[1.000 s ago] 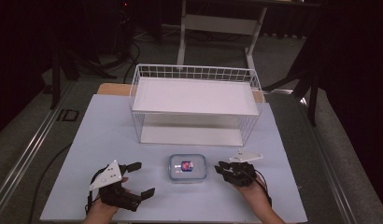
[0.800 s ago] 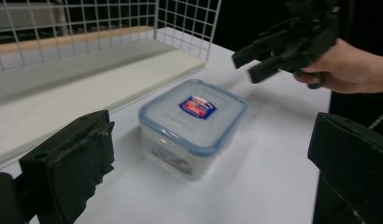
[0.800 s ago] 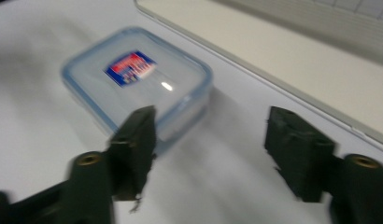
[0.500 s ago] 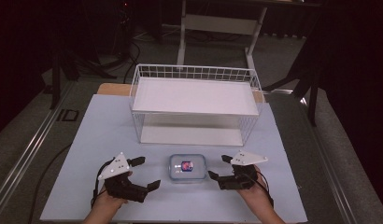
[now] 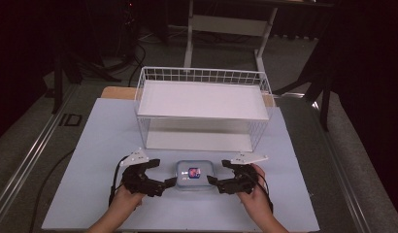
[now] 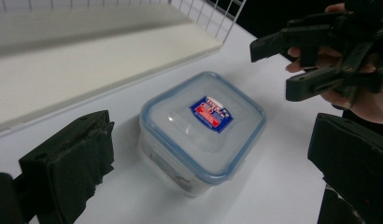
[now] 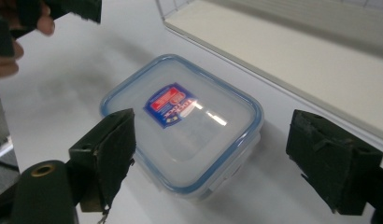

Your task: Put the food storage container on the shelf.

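Note:
A clear plastic food box (image 5: 193, 174) with a blue-rimmed lid and a red and blue label stands near the table's front edge. My left gripper (image 5: 164, 172) is just to its left, open, its jaws pointing at the box without touching it. My right gripper (image 5: 217, 172) is just to its right, also open; its jaws have just been opening and nothing is pressed between them. In the left gripper view the box (image 6: 203, 126) lies ahead between the wide jaws, with the right gripper (image 6: 292, 70) beyond it. In the right gripper view the box (image 7: 180, 121) also lies between the spread jaws.
A white wire rack (image 5: 202, 77) with a flat white shelf stands right behind the box, its lower opening facing me. The pale table top (image 5: 90, 145) has free room at both sides. Dark floor and metal stand legs lie beyond the table.
Both grippers have moved in toward the box from either side. The right gripper's jaws went from nearly shut to wide open. The box has not moved.

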`<state>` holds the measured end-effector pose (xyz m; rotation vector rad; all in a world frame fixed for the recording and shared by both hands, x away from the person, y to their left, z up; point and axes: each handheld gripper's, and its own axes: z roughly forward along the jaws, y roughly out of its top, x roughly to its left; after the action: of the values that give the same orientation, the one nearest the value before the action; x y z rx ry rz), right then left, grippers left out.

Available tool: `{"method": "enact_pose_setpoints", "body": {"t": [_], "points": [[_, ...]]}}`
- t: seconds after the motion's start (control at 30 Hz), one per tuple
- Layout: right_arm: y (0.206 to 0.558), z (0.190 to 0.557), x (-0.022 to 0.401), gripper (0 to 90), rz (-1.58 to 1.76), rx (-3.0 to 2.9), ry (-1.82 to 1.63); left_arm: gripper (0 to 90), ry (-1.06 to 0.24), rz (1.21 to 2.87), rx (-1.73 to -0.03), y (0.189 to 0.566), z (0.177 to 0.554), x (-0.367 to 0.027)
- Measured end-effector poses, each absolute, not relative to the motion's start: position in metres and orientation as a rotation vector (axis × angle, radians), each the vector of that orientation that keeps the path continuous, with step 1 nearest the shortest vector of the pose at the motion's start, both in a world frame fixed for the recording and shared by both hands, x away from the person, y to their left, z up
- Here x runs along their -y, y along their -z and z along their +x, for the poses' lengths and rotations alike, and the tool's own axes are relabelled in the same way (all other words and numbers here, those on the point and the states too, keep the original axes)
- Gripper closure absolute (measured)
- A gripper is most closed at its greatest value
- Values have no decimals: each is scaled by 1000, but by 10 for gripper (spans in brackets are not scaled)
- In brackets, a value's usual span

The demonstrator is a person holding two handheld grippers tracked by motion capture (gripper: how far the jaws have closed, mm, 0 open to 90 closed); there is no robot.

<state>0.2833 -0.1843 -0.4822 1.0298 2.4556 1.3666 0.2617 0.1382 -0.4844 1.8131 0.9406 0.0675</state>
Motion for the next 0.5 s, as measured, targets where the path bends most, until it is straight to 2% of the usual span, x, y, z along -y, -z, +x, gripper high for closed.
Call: {"method": "enact_pose_setpoints", "body": {"t": [0.17, 0.47, 0.5], "points": [[491, 293, 183, 117, 1235, -2466, -1399, 12, 37, 1840, -1008, 490, 276, -132], [506, 307, 183, 130, 1594, -2501, -1443, 13, 191, 1814, -1129, 510, 290, -127], [508, 308, 183, 139, 1643, -2502, -1445, 13, 253, 1796, -1161, 515, 292, -126]]}}
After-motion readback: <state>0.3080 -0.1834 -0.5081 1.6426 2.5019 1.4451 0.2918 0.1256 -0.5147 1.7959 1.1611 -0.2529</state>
